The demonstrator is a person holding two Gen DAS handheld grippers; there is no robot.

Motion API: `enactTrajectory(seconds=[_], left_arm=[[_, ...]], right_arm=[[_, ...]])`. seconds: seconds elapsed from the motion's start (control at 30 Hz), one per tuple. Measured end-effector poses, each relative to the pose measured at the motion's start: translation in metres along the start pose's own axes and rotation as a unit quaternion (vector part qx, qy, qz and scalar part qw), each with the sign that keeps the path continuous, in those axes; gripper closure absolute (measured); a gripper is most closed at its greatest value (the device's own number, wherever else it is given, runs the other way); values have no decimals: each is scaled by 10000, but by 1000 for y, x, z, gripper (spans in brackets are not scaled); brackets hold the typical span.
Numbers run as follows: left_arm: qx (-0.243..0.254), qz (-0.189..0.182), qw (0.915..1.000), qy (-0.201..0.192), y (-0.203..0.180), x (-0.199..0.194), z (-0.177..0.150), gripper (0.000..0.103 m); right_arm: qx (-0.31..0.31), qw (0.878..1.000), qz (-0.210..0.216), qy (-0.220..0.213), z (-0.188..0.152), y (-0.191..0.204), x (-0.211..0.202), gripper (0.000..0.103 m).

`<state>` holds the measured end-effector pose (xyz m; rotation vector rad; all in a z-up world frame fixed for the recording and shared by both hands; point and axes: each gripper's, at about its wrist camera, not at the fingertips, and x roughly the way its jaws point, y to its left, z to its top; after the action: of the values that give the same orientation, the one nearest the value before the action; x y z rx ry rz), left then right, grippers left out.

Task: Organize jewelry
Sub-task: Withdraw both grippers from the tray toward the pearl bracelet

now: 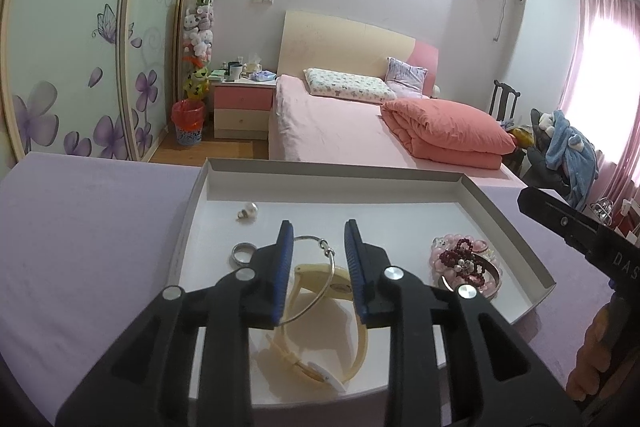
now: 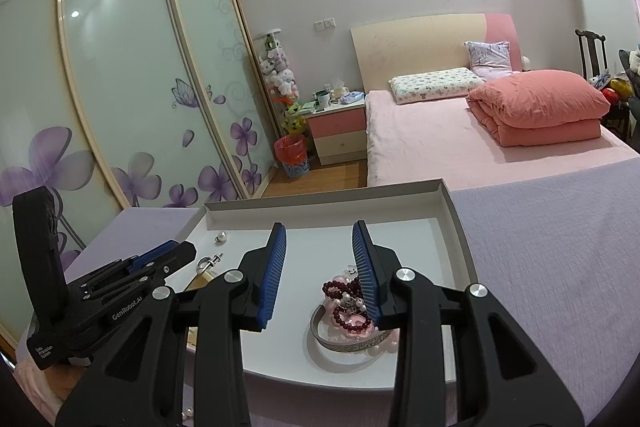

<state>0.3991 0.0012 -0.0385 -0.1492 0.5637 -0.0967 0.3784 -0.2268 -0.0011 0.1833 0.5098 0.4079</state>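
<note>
**Hovering over the jewelry tray, both grippers empty**

Looking along our left gripper (image 1: 319, 227), we see its blue pads standing a narrow way apart, pressing on nothing. Under and between them lie a thin silver wire bangle (image 1: 320, 281) and a cream-yellow watch (image 1: 320, 327), the bangle resting across the watch strap. A silver ring (image 1: 242, 253) sits just beside the left pad, and a pearl earring (image 1: 248, 211) lies farther back, apart from everything else.

Our right gripper (image 2: 319, 231) is parted somewhat wider and also holds nothing. Below it is a heap: dark red bead bracelet (image 2: 352, 303), pink beads (image 1: 444, 251) and an engraved silver bangle (image 2: 348, 341) curving round the front. The right pad covers part of the heap, so we cannot tell how the strands are tangled.

All of it lies in the shallow white tray (image 1: 332, 173), which rests on a lilac cloth (image 1: 80, 227). The tray's raised walls fence in every piece. Beyond are the pink bed (image 1: 340, 123), a folded coral quilt (image 1: 448, 127), a bedside cabinet (image 1: 240, 111) and flowered wardrobe doors (image 2: 120, 87).
</note>
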Motion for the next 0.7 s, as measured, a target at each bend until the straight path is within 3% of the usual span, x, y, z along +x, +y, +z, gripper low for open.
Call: enactTrajectory(seconds=[0.37,0.7], left_arm=[[82,67,9999,40,-5,-10,-9,69],[307,-321,9985,320,-15,-84,-54,50]], right_arm=[[-20,10000,-40,37,-1,-1,-6,67],[-109,9989,-140,441,-34,0,-52,67]])
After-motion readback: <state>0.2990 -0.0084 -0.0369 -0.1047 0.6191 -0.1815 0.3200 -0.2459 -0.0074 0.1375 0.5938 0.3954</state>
